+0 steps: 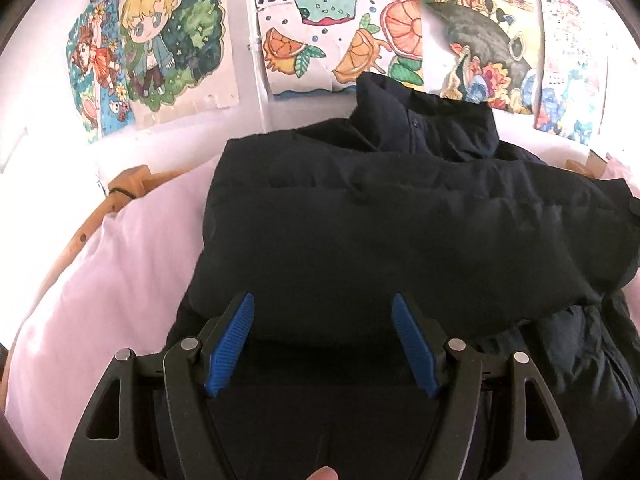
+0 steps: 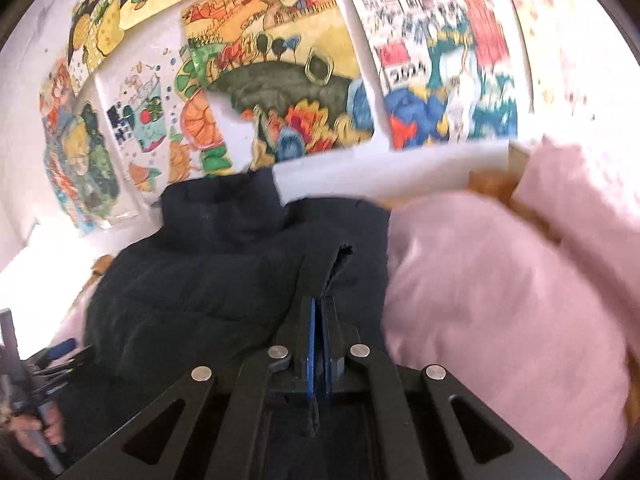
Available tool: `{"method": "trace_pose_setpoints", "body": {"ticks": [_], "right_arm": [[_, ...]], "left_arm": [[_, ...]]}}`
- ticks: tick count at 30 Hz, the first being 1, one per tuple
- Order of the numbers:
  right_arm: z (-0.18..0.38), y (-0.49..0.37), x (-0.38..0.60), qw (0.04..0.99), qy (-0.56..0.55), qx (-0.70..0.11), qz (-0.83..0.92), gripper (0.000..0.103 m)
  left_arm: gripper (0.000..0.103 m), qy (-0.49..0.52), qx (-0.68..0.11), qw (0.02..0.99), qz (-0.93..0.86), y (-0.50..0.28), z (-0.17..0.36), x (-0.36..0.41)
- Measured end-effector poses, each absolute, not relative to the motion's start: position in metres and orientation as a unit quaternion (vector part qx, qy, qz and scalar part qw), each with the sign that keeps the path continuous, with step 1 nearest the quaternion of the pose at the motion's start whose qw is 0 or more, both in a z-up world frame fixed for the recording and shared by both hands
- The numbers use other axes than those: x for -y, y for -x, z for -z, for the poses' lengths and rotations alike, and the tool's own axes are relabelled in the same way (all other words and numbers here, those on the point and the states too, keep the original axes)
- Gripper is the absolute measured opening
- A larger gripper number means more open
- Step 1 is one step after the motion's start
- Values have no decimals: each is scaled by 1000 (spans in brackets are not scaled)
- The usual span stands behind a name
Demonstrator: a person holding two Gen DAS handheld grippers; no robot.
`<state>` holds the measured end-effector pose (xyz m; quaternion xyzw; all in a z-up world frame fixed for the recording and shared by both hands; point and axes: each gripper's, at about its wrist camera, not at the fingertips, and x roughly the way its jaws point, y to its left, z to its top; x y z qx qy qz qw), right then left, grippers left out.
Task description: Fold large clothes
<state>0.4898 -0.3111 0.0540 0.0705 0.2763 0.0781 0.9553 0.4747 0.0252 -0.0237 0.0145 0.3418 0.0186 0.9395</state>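
A dark navy puffer jacket [image 1: 400, 216] lies on a pink sheet, collar toward the wall, one side folded over its body. My left gripper [image 1: 323, 316] is open and empty, its blue pads [image 1: 236, 336] spread just above the jacket's near edge. In the right wrist view the jacket [image 2: 192, 280] fills the middle left. My right gripper [image 2: 320, 312] is shut on a fold of the jacket's fabric [image 2: 336, 264], which sticks up between the fingers. The left gripper also shows in the right wrist view [image 2: 60, 354] at the far left.
The pink sheet [image 1: 120, 280] covers a bed with a wooden frame [image 1: 120, 192]. A pink pillow [image 2: 500, 300] lies to the right of the jacket. Colourful drawings [image 1: 320, 20] hang on the white wall behind.
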Motion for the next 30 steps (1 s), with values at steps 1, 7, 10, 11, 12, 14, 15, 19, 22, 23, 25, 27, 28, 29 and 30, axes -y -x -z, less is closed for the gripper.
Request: {"method": "trace_pose_setpoints", "body": {"ticks": [1, 7, 10, 11, 12, 14, 15, 19, 22, 23, 25, 27, 28, 29, 30], "right_arm": [[-51, -496, 307, 958, -53, -274, -66, 4], [4, -532, 310, 947, -27, -320, -28, 4], [21, -541, 310, 942, -27, -333, -28, 4], [25, -542, 309, 942, -23, -333, -28, 4], [28, -543, 308, 942, -19, -335, -27, 5], [34, -545, 307, 941, -17, -338, -27, 5], [36, -546, 306, 940, -19, -339, -28, 5], [43, -544, 309, 940, -29, -340, -33, 6], [41, -540, 315, 941, -46, -333, -38, 8], [40, -539, 316, 942, -52, -330, -38, 11], [36, -536, 320, 943, -61, -325, -36, 15], [31, -533, 323, 943, -68, -323, -31, 21], [29, -531, 325, 944, -72, -321, -30, 25], [27, -529, 326, 944, -74, -320, -31, 30], [25, -526, 327, 944, -76, -320, -30, 35]], "left_arm": [[66, -17, -342, 939, -26, -479, 25, -25], [69, -30, -365, 929, -46, -499, 49, -28], [74, -36, -371, 927, -49, -504, 58, -30], [74, -37, -373, 926, -48, -505, 60, -30], [74, -38, -373, 926, -48, -505, 62, -30], [75, -42, -372, 926, -48, -505, 67, -28], [75, -46, -372, 926, -49, -505, 70, -27], [79, -48, -371, 926, -55, -505, 74, -26], [84, -43, -371, 926, -57, -505, 73, -29], [84, -40, -370, 926, -56, -504, 73, -30], [84, -37, -371, 926, -54, -503, 70, -31], [84, -36, -373, 926, -51, -500, 66, -32], [84, -32, -374, 925, -49, -498, 64, -32], [84, -29, -373, 926, -48, -496, 61, -34], [84, -27, -372, 927, -47, -494, 58, -36]]}}
